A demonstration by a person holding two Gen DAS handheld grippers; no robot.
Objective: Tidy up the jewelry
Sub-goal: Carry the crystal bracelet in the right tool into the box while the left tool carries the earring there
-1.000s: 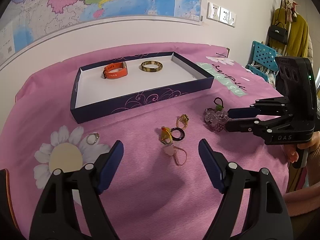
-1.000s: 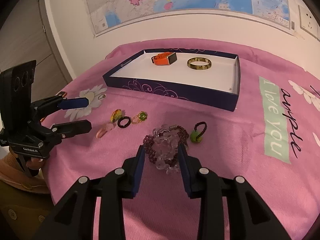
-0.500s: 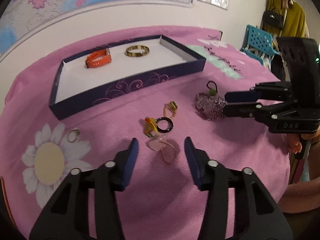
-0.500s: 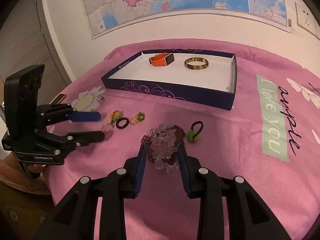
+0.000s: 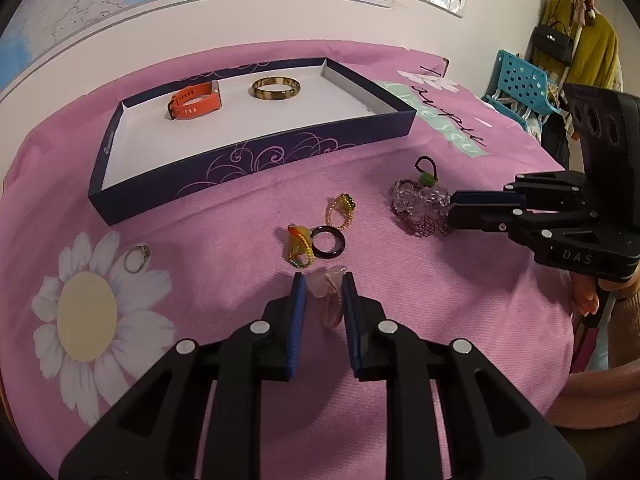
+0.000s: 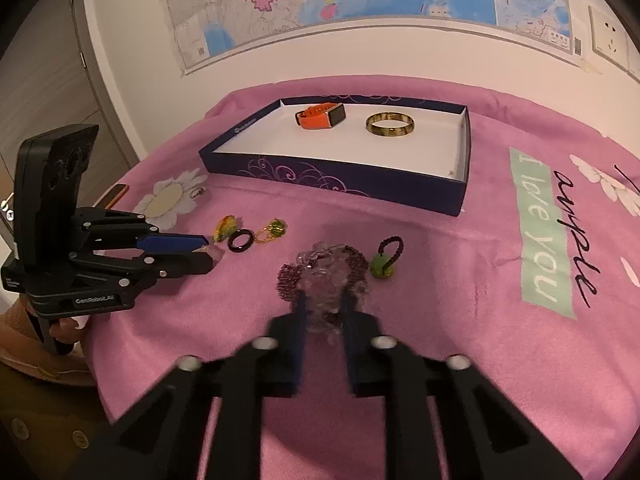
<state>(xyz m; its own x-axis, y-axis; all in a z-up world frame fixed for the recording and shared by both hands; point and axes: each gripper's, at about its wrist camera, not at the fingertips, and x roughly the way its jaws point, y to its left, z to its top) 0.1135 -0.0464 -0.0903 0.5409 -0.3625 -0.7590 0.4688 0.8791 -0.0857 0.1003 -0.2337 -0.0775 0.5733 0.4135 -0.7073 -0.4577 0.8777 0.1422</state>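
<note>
Pink ring: the pink ring (image 5: 333, 294) with its pale stone lies on the pink cloth (image 5: 224, 216) at the near edge of the scatter, right between the blue pads of the left gripper (image 5: 323, 282).
Left gripper: its jaws have just been closing and now stand narrow, pads against the ring's two sides; I'd call that a grip, with the ring not yet off the cloth.
Bead bracelets: the clear and purple bead bracelets (image 6: 326, 276) sit in a heap to the right of the rings, on the cloth.
Right gripper: the right gripper (image 6: 323, 304) has also just been closing; its pads are drawn in on the near part of the heap and look to have it pinched, though its own view is blurred there.
Loose pieces: a black ring (image 5: 328, 242), a yellow ring (image 5: 298, 246) and a gold ring with a green stone (image 5: 341, 210) lie just beyond the pink one; a dark loop with a green bead (image 5: 425, 171) is just past the bracelets; a silver ring (image 5: 136, 258) lies well apart at the left, on a printed flower.
Tray: the navy tray (image 5: 256, 156) stands at the far side, holding an orange watch (image 5: 195, 101) and a gold bangle (image 5: 276, 88).
Step in hand: both grabs at once, by my reading.
Next move: lift both straight up without dragging neighbours, carry them over the near wall of the tray, set them on bare white floor.
</note>
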